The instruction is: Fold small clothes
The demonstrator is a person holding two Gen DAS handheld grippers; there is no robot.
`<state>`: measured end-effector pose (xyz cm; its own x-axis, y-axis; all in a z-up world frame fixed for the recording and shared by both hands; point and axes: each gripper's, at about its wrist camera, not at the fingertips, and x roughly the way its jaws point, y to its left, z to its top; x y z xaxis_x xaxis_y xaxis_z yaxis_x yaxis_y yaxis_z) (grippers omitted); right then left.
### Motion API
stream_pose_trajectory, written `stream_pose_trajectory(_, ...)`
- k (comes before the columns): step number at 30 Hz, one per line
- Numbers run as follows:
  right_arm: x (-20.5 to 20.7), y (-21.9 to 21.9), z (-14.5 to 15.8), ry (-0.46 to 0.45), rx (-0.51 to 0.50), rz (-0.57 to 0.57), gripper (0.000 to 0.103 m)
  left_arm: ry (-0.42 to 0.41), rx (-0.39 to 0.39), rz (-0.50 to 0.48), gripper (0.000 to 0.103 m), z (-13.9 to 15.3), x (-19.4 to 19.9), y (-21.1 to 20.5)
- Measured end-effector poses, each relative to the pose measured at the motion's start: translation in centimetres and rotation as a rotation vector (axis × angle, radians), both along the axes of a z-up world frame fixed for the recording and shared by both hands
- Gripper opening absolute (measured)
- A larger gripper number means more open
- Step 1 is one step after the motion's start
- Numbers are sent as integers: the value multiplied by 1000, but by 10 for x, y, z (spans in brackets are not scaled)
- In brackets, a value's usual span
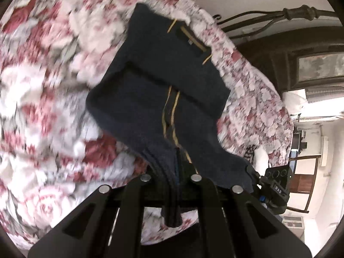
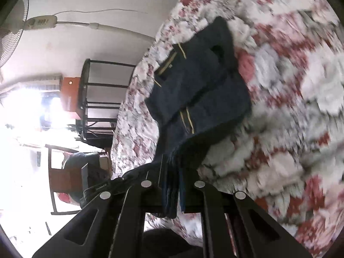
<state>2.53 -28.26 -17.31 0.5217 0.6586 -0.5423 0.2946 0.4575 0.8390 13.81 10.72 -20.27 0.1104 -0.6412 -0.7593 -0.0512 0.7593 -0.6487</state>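
left tongs pinching navy garment hem | right tongs pinching same hem | both rolled sideways over floral bedspread

Both grippers are pinching cloth. The left gripper is reaching toward 12 o'clock in its own view, its black fingers pressing together on a bunched edge of the garment. The right gripper is doing the same, its fingers clamping several stacked layers. In the left view, the right gripper's body is showing at 4 o'clock, gripping the same edge just beside.
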Motion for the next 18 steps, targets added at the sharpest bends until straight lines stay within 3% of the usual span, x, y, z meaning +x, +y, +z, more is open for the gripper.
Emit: stream_pose_trajectory(18,113,-33,-18,-27,51,-89,9,-67,49,-11,6,-2,118,-42)
